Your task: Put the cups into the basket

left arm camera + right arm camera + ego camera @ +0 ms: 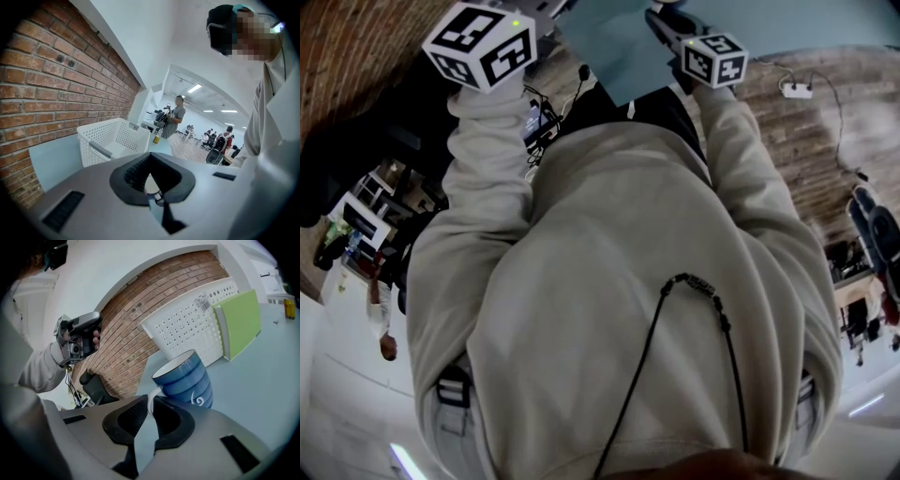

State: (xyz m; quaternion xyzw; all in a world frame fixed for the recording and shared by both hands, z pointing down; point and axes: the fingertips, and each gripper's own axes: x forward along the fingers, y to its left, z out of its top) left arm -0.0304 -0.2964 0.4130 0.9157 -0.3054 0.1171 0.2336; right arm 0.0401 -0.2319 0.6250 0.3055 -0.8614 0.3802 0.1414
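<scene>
A blue striped cup (pixel 185 380) with a white inside and a white swirl tilts just beyond my right gripper (pixel 150 401), which is shut on its white handle (pixel 151 399). The gripper body hides the cup's base. The white perforated basket (pixel 187 324) stands behind the cup against the brick wall; the left gripper view shows the basket (pixel 112 140) empty on the teal table (pixel 56 161). My left gripper (pixel 150 157) is held up in the air short of the basket, its pads meeting at the tips with nothing between them. Both marker cubes (pixel 478 42) (pixel 712 58) top the head view.
A green board (pixel 239 324) leans on the basket's side. A yellow can (pixel 289 308) stands near the table's far edge. The brick wall (pixel 42 89) runs along the table. A person (pixel 176 117) stands beyond the table, others farther off. A power strip (pixel 797 91) lies on the wooden floor.
</scene>
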